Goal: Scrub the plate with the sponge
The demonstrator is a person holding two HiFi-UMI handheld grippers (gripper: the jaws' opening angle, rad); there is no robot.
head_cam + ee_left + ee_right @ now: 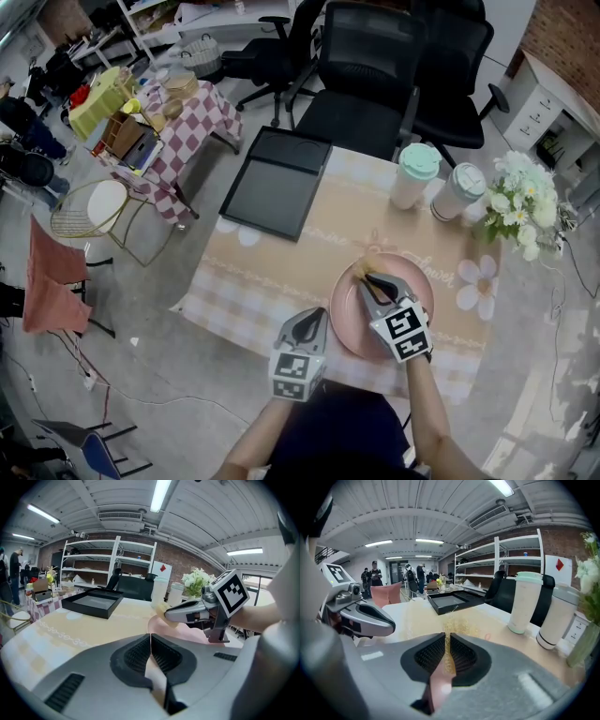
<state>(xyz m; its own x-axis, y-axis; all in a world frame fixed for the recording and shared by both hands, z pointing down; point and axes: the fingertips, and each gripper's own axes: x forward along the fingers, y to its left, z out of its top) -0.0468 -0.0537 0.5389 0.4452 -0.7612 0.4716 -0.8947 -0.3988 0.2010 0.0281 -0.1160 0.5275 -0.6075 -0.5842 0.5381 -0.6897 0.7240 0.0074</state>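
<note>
Right now, pinching the yellow sponge [360, 270] tight in the right gripper [369, 280], up against the top part of the pink plate [349, 323], lower right of centre in the head view. Clamping the plate's left rim with the left gripper [319, 316], pads together. Facing two tumblers [413, 174] and white flowers [520, 202] at upper right, and a black tray [277, 183] at upper centre.
</note>
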